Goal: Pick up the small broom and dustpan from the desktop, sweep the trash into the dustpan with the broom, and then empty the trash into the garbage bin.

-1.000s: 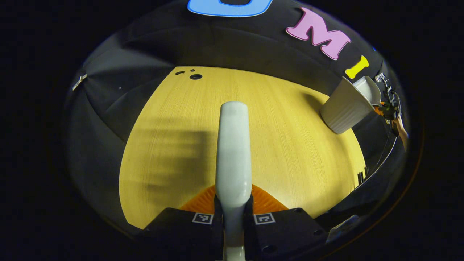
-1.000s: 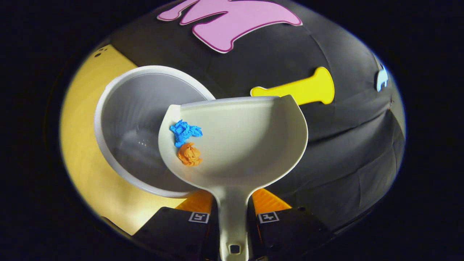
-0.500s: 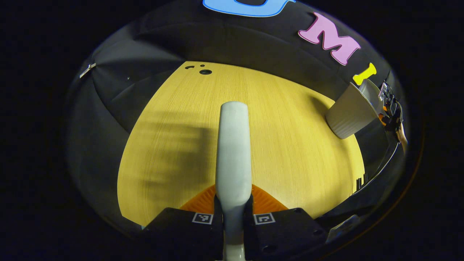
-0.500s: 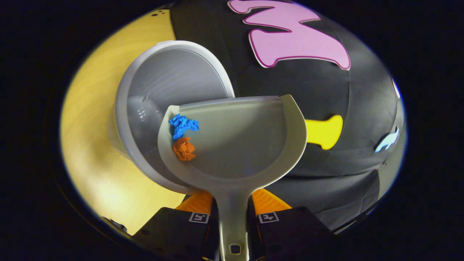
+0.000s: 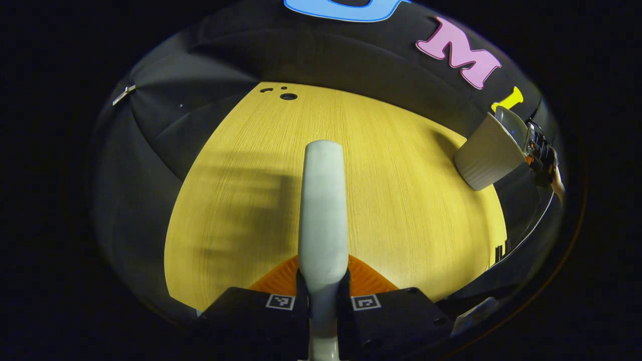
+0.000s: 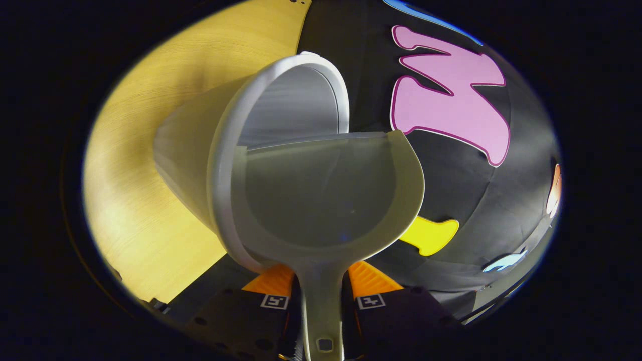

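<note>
Between my right fingers (image 6: 321, 293) I hold the dustpan's handle, both fingers pressing its sides, and the dustpan (image 6: 321, 193) is tipped with its open lip against the rim of the garbage bin (image 6: 235, 140). Its scoop looks bare: I see no trash on the inner face. I judge the emptying step is at or near its finish, though the bin's floor is hidden behind the dustpan, so I cannot confirm what lies inside; the stretch of inner wall above the lip is plain and clean.

My left fingers (image 5: 322, 293) are clamped on the small broom (image 5: 322, 210), whose pale handle runs straight out ahead of them, held over the surface (image 5: 391, 190) well apart from the garbage bin (image 5: 489, 155). From there the bin stands at the far right edge of the surface, with the dustpan (image 5: 512, 124) tilted over its mouth and the right gripper just beyond it.

Picking up and sweeping look done, since no scraps show on the surface near the bin. What remains, I think, is only to bring the dustpan back level.
</note>
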A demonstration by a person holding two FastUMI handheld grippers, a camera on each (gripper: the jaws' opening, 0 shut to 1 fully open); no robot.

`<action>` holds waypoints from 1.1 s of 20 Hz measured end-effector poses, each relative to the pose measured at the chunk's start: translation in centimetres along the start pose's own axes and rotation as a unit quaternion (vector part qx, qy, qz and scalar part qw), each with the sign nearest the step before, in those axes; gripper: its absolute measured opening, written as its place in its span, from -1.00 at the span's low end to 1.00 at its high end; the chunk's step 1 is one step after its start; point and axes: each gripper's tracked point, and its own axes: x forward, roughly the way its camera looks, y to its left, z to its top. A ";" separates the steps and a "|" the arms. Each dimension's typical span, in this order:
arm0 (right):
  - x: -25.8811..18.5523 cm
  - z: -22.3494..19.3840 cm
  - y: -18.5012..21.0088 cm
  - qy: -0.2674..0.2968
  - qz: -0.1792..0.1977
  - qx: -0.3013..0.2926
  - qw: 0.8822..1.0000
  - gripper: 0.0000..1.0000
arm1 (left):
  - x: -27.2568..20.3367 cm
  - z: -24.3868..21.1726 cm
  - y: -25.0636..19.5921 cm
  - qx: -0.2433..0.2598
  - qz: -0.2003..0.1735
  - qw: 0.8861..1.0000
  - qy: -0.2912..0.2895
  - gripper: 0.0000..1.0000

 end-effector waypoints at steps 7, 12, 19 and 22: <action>-0.2 -0.3 0.6 0.053 0.065 0.236 0.968 -0.31 | -0.4 1.4 -0.4 0.008 0.006 0.999 -0.037 -0.47; -0.2 0.5 -0.2 0.067 0.089 0.408 0.906 -0.31 | -1.4 2.4 -0.7 0.015 0.017 0.998 -0.055 -0.51; -0.8 3.3 -1.8 0.025 0.125 0.568 0.813 -0.32 | -3.1 3.4 -2.0 -0.004 -0.006 0.996 -0.083 -0.53; -1.5 5.2 -2.8 -0.018 0.142 0.600 0.787 -0.32 | -3.3 2.2 -2.2 -0.017 -0.014 0.996 -0.083 -0.53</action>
